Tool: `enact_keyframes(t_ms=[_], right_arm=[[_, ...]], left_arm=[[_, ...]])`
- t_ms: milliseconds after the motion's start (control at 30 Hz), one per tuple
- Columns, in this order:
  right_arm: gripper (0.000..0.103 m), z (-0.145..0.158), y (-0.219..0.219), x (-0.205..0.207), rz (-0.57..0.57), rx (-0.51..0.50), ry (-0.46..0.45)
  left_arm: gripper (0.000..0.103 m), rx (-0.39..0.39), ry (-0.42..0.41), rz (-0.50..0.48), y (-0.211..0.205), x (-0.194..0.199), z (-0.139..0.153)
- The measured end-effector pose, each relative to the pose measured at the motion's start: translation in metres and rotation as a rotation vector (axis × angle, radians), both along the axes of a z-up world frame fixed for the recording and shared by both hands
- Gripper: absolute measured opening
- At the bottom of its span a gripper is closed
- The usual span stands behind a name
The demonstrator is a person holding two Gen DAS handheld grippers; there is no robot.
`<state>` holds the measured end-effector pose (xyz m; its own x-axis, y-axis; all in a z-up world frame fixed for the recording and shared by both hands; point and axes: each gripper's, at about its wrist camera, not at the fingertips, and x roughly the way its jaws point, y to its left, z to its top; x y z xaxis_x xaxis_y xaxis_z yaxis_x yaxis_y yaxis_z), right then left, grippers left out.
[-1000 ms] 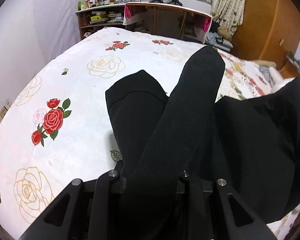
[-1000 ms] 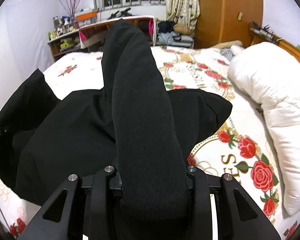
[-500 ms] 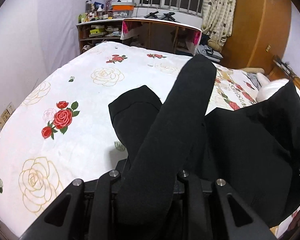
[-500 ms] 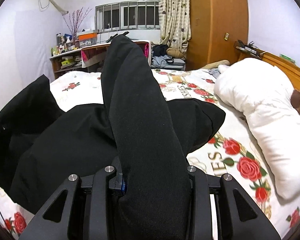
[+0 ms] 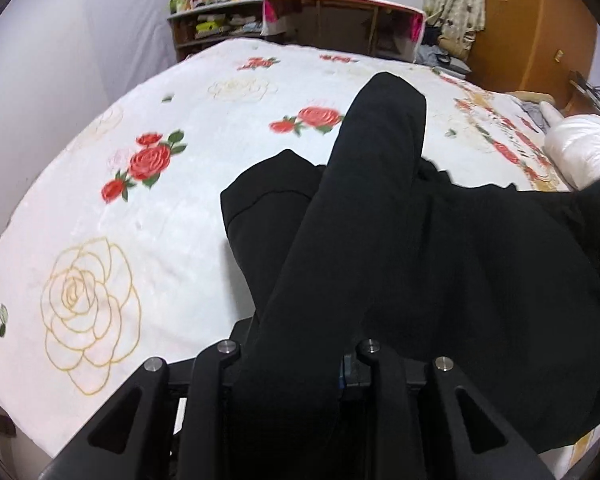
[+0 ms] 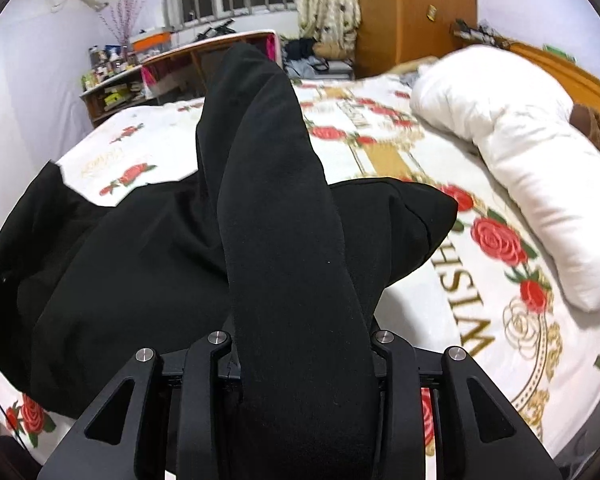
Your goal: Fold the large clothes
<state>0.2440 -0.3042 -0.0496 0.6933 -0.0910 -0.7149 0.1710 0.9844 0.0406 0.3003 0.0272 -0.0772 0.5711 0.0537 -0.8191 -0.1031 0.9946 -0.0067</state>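
A large black garment (image 5: 480, 264) lies partly spread on the rose-print bed sheet (image 5: 140, 220). A thick fold of it runs up between the fingers of my left gripper (image 5: 340, 248) and hides them. The left jaws are opening slightly with the cloth still pinched. In the right wrist view the same garment (image 6: 132, 272) spreads to the left. Another fold drapes over my right gripper (image 6: 284, 248), which is shut on it. A free corner of the cloth (image 6: 428, 216) rests on the sheet (image 6: 480, 320).
A white rolled duvet (image 6: 520, 168) lies along the bed's right side by the wooden headboard (image 6: 560, 68). Beyond the bed's far edge stand a cluttered shelf (image 5: 220, 20), a desk (image 5: 340, 12) and a wooden wardrobe (image 6: 412, 12). A wall runs along the left.
Both grippers have carried their folds of the black garment lower and across the bed. The sheet looks nearer now, and more of the cloth rests on it.
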Motion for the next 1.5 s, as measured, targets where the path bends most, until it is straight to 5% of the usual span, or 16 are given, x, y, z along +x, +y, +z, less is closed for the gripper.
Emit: enact_keyframes(t_ms=[200, 533, 833, 1167, 1500], right_arm=[[0.042, -0.027, -0.015, 0.008, -0.022, 0.036, 0.070], [0.062, -0.052, -0.044, 0.014, -0.021, 0.174, 0.158], [0.076, -0.037, -0.044, 0.009, -0.057, 0.096, 0.198], [0.077, 0.017, -0.039, -0.026, -0.166, -0.066, 0.108], [0.077, 0.047, -0.002, -0.067, -0.097, -0.014, 0.039]], left_arm=[[0.047, 0.002, 0.071, 0.014, 0.016, 0.019, -0.031], [0.078, 0.037, 0.068, 0.001, 0.022, 0.024, -0.046], [0.079, 0.013, 0.076, 0.016, 0.038, 0.016, -0.030], [0.079, 0.061, 0.019, 0.060, 0.056, -0.021, 0.014], [0.079, -0.002, -0.021, 0.000, 0.038, -0.070, 0.042]])
